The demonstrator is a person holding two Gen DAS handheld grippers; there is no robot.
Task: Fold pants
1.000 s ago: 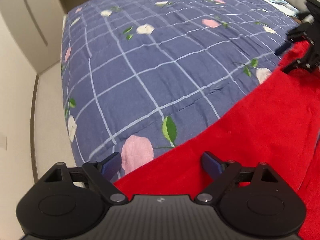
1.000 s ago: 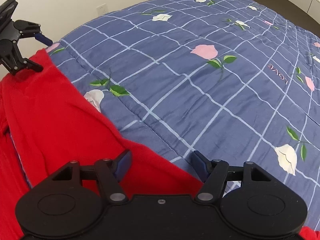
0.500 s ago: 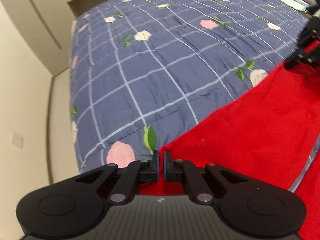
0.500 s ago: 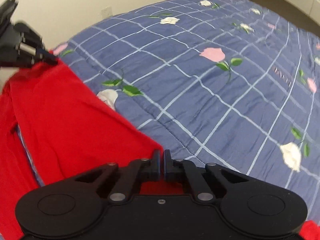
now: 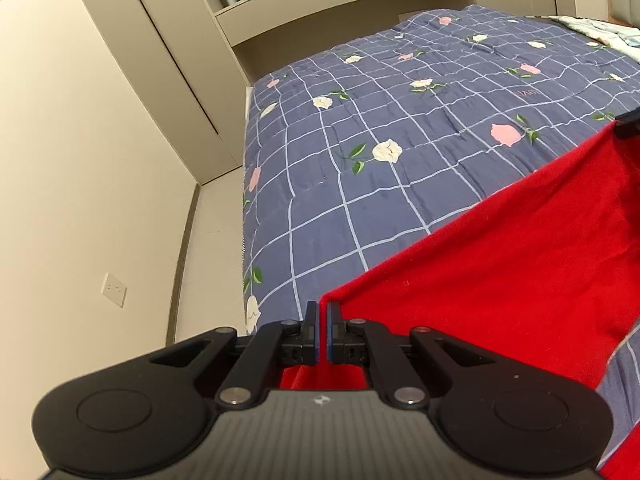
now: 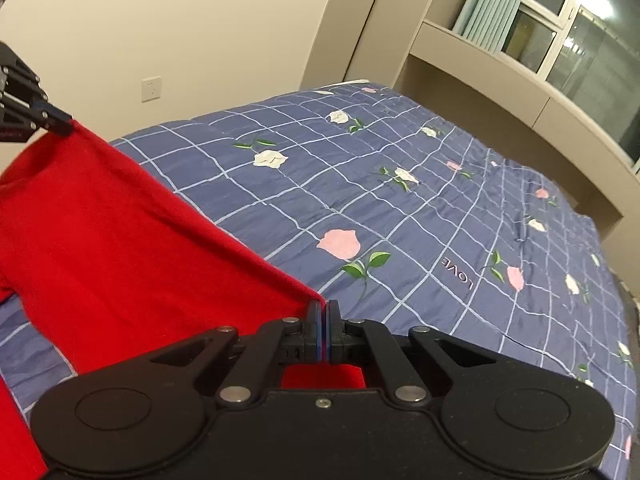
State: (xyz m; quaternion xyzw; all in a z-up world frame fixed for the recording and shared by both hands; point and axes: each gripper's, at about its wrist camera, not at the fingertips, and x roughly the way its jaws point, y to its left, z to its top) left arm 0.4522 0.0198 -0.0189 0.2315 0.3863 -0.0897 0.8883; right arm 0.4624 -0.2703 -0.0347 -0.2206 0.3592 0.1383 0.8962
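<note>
Left claw [image 5: 322,334] and right claw [image 6: 322,334] each pinch a corner of the red pants [image 5: 500,264] | hem lifted taut above the bed's [image 6: 420,208] near edge | risk: thin pinch slips, corner drops, fold skews

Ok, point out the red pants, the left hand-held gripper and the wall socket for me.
red pants [image 5: 500,280]: left wrist view, middle of the lifted cloth.
left hand-held gripper [image 5: 322,322]: left wrist view, between its closed fingertips.
wall socket [image 6: 151,89]: right wrist view, plate's face.

Beige walls [image 6: 200,20], floral quilt [image 6: 400,220], dark window [image 6: 580,40].
</note>
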